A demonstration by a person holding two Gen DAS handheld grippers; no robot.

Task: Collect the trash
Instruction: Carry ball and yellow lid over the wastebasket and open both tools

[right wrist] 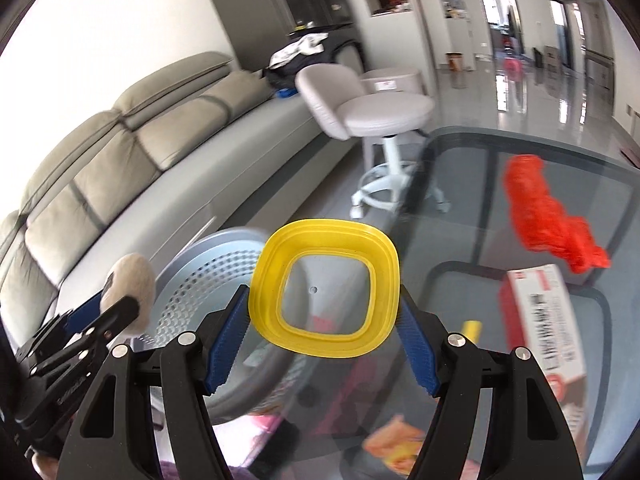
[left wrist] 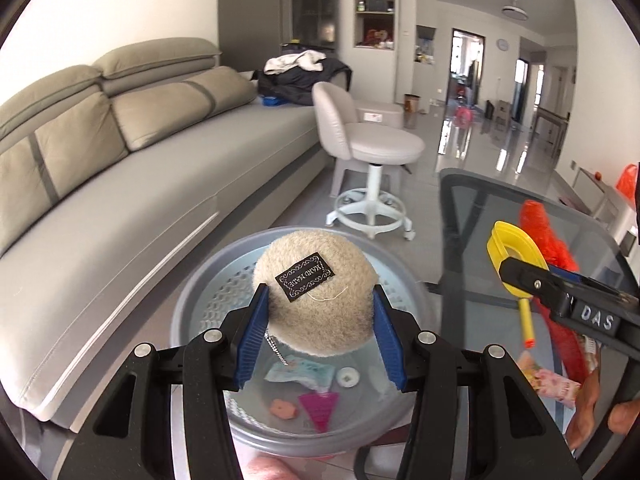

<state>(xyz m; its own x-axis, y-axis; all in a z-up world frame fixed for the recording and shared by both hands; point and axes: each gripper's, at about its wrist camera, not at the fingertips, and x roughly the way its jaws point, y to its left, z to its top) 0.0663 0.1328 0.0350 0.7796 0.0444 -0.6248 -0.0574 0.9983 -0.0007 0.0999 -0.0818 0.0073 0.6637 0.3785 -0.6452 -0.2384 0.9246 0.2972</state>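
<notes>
Two loads up: left hand-held gripper (left wrist: 318,312) pinching fuzzy puff (left wrist: 316,292) over bin (left wrist: 200,304); right hand-held gripper (right wrist: 322,336) clamping yellow lid (right wrist: 324,288). Next, likely release puff.

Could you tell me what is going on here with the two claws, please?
A person is collecting trash with two handheld claws. The left claw grips a furry beige ball over the grey bin, which already holds scraps. The right claw holds a yellow ring lid beside it, above the glass table.
</notes>
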